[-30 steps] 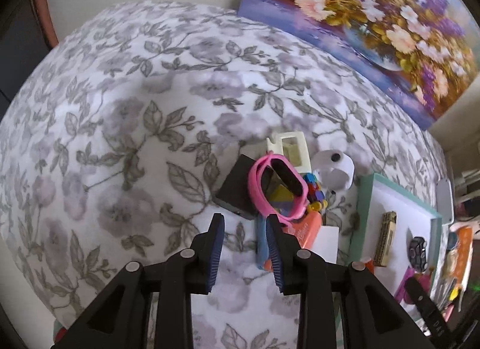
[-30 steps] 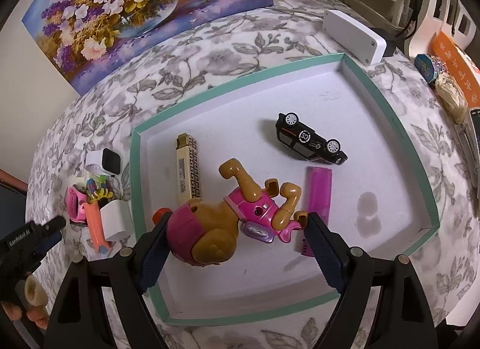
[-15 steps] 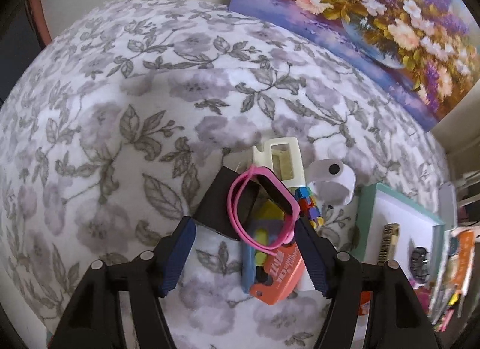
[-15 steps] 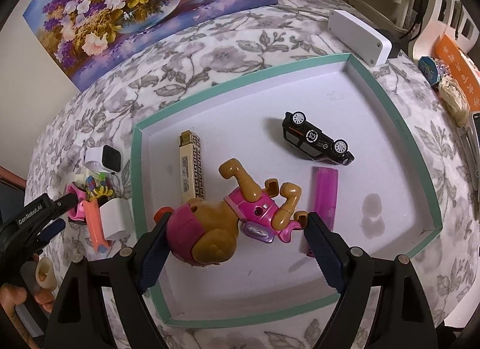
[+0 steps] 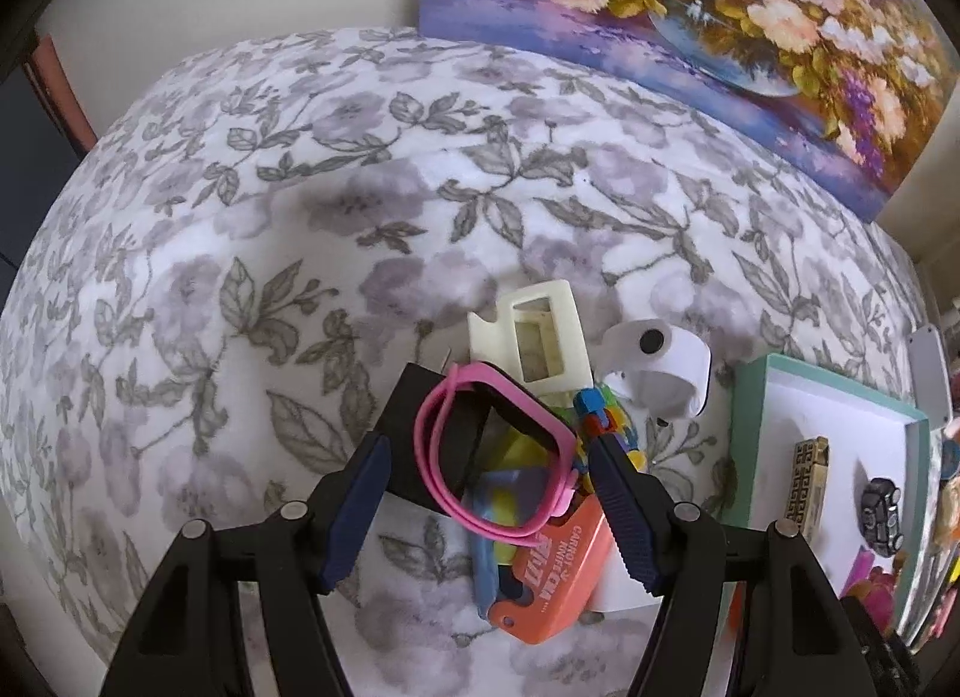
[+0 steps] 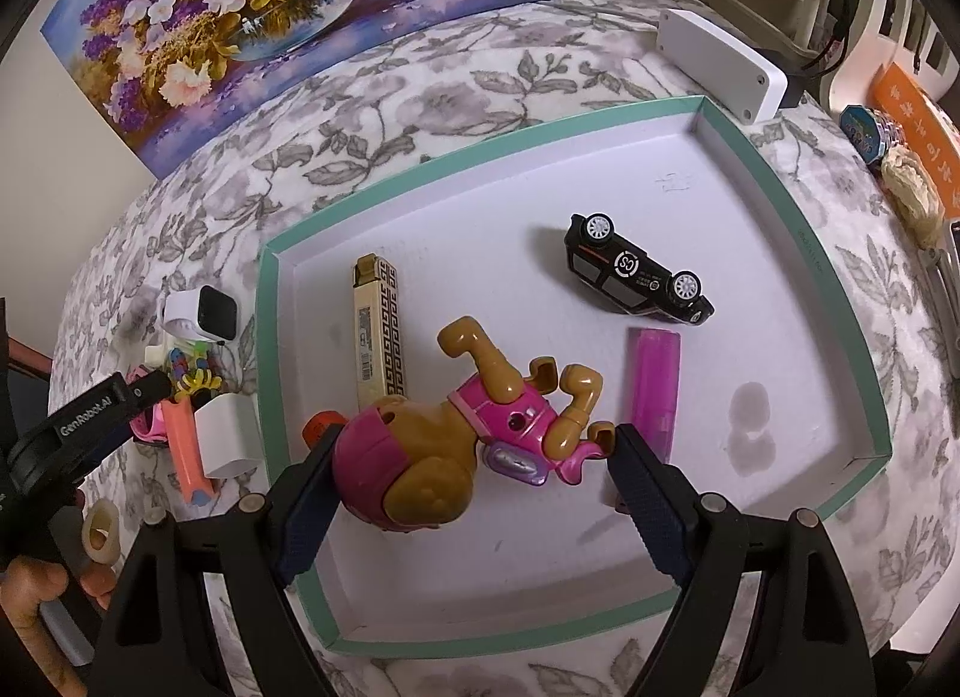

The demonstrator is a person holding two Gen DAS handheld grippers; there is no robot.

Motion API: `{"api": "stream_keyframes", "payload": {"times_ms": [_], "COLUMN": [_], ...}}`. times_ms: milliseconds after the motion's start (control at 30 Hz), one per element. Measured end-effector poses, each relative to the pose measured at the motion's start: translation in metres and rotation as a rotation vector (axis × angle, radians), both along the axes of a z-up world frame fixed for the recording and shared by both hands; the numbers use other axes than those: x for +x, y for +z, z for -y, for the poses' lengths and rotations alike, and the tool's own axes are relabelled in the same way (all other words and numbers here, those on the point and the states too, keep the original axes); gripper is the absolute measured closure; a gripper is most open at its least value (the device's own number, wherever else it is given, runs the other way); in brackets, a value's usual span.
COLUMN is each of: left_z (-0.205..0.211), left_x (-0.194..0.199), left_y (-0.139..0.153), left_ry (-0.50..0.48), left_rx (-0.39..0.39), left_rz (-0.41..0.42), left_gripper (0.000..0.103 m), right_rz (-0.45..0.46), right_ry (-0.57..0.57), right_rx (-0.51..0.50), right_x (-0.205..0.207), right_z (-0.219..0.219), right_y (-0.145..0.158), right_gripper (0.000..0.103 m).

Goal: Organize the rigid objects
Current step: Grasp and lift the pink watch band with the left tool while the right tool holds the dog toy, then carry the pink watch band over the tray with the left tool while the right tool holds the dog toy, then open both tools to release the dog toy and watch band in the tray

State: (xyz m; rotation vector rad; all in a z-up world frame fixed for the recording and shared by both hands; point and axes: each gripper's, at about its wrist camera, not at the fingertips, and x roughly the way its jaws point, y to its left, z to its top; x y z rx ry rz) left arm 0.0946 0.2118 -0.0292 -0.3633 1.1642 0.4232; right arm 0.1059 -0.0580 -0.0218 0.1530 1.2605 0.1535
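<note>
I see one teal-rimmed tray [image 6: 780,199] on the floral cloth [image 5: 240,217], and I place everything by it. Inside the tray lie four things: a brown-and-pink toy dog [image 6: 456,445] on its back near the front edge, a black toy car [image 6: 639,277] tipped on its side toward the far right (a round "CS" badge reads on its door), a cream key-patterned lighter [image 6: 379,331] at the left wall, and a purple lighter [image 6: 653,385] right of the dog. My right gripper [image 6: 468,493] is spread wide, one finger either side of the dog — clamping nothing. Left of the tray sits the pile: pink glasses [image 5: 498,457], an orange peeler [image 5: 558,571] marked "CARROT", a white watch [image 5: 660,373]. My left gripper [image 5: 486,511] — its side reads "GenRobot.AI" — is likewise wide open around the glasses, not gripping them.
</note>
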Motion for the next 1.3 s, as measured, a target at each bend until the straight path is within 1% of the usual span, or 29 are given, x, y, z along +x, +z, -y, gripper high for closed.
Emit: {"api": "stream_keyframes", "payload": {"times_ms": [33,67,100,133,233,400,500,600,733,833,933,1033,1133,1200,1233,1267,1300], "left_z": [0.001,0.001,0.001,0.001,0.0,0.0,0.008,0.028,0.069,0.101,0.13,0.15,0.167,0.172,0.175,0.176,0.175], "left_x": [0.0,0.001,0.0,0.0,-0.003,-0.009,-0.011,-0.01,-0.008,-0.008,-0.01,-0.012,-0.013,-0.013,-0.013,-0.012,-0.012], "left_y": [-0.001,-0.001,-0.001,-0.001,0.007,0.033,0.051,0.063,0.065,0.056,0.041,0.032,0.029,0.028,0.029,0.029,0.028], "left_ry": [0.0,-0.001,-0.001,0.0,-0.003,0.007,-0.007,-0.063,-0.172,-0.25,-0.318,-0.36,-0.394,-0.406,-0.412,-0.413,-0.412], "left_rx": [0.01,0.018,0.017,0.009,0.022,0.021,0.023,-0.003,-0.023,-0.04,-0.075,-0.092,-0.086,-0.095,-0.095,-0.091,-0.084], "left_rz": [-0.005,-0.011,-0.01,-0.006,0.009,0.073,0.106,0.12,0.098,0.065,0.018,-0.008,-0.013,-0.013,-0.013,-0.015,-0.017], "left_gripper": [0.031,0.034,0.046,0.045,0.045,0.046,0.046,0.045,0.045,0.045,0.045,0.045,0.044,0.041,0.037,0.028,0.022], "right_rz": [0.001,0.001,0.0,0.0,0.003,0.005,-0.005,-0.021,-0.036,-0.05,-0.067,-0.073,-0.074,-0.074,-0.073,-0.072,-0.071], "right_ry": [0.001,0.0,0.0,-0.001,-0.007,-0.034,-0.069,-0.105,-0.153,-0.191,-0.231,-0.243,-0.246,-0.244,-0.243,-0.24,-0.232], "right_rx": [0.0,0.0,0.001,0.002,0.007,0.018,0.005,-0.012,-0.035,-0.045,-0.031,-0.031,-0.039,-0.047,-0.051,-0.056,-0.06], "right_x": [0.0,0.0,0.0,0.0,0.0,-0.001,0.002,0.003,0.003,0.003,0.003,0.002,0.002,0.003,0.002,0.002,0.002], "right_z": [0.0,0.0,0.0,0.0,0.001,0.01,0.021,0.034,0.05,0.063,0.076,0.083,0.085,0.085,0.085,0.084,0.083], "right_y": [0.0,0.0,0.0,0.0,0.0,0.003,0.001,-0.002,-0.003,-0.006,-0.009,-0.011,-0.012,-0.013,-0.013,-0.014,-0.015], "right_gripper": [0.017,0.017,0.017,0.017,0.017,0.017,0.017,0.017,0.017,0.017,0.017,0.017,0.017,0.017,0.017,0.016,0.016]}}
